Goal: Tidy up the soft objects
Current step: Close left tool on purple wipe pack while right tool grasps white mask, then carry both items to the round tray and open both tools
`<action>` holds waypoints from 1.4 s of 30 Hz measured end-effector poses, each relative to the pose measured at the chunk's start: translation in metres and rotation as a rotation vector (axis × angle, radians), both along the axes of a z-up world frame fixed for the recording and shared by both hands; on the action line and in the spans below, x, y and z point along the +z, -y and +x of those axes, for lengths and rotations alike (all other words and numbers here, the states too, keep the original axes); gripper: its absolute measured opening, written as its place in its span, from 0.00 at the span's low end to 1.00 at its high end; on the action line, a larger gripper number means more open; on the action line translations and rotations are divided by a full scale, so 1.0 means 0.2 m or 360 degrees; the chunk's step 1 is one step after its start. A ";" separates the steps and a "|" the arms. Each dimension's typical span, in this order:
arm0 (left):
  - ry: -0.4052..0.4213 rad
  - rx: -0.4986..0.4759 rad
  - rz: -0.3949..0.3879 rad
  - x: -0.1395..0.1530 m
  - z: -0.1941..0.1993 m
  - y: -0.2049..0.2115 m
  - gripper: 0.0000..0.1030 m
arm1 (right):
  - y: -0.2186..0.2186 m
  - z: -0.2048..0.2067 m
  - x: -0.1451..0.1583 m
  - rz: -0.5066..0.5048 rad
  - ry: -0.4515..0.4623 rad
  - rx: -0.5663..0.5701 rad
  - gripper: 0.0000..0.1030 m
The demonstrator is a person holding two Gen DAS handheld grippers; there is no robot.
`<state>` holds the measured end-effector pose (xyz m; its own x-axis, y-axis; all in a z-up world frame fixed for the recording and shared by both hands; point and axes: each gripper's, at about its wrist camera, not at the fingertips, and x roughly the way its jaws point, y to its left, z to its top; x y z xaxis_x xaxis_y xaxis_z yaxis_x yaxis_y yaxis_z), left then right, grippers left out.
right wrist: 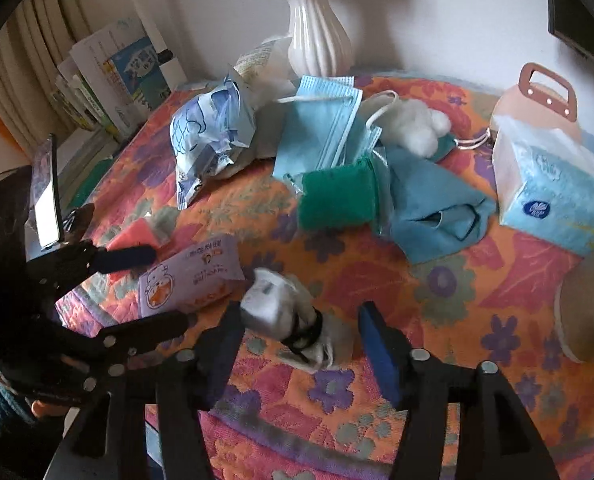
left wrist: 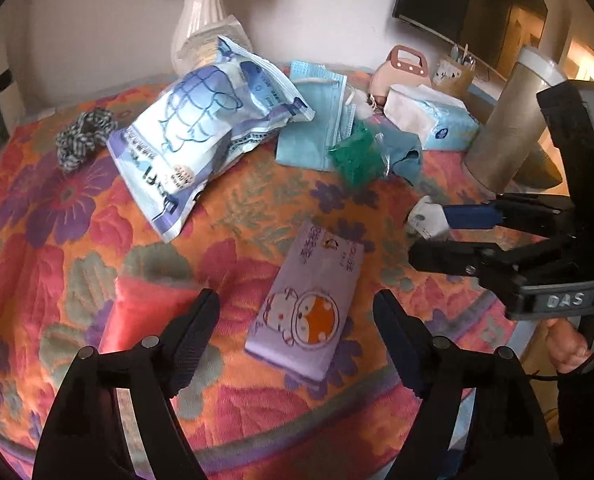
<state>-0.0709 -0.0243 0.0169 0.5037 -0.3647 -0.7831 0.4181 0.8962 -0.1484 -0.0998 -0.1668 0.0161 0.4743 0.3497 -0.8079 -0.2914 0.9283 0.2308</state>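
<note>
So, far left on the floral blanket covering the surface there's a checked scrunchie, and just right of it the big blue-and-white plastic pack lying tilted against the white vase. Closer to me, a pink folded cloth sits just beside my left gripper, whose jaws are spread wide with nothing between them, hovering over the purple tissue pack with the cartoon face. Middle of the surface is the messy pile: blue face masks, a green scrubby thing in a clear bag, a teal cloth and a bit of white fluff, all touching or overlapping. My right gripper has its jaws wide apart too, straddling a white rolled bundle with a black band around it; can't tell if either pad actually touches it, but it's not clamped. Over on the right there's a blue tissue box with a pink bag-shaped case behind it, and a tall beige cylinder at the edge.
</note>
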 end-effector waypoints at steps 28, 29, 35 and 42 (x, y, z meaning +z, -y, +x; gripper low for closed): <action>0.0268 -0.0363 -0.0020 0.29 -0.14 0.58 0.33 | 0.50 -0.37 0.21 0.0061 0.0187 -0.0290 0.48; 0.0274 -0.0404 -0.0028 0.31 -0.16 0.63 0.33 | 0.57 -0.40 0.22 0.0042 0.0178 -0.0334 0.48; 0.0285 -0.0678 -0.0066 0.37 -0.24 0.99 0.34 | 0.95 -0.61 0.31 -0.0061 0.0219 -0.0603 0.48; 0.0332 -0.0878 -0.0145 0.48 -0.28 1.42 0.34 | 1.31 -0.76 0.43 -0.0077 0.0319 -0.0894 0.48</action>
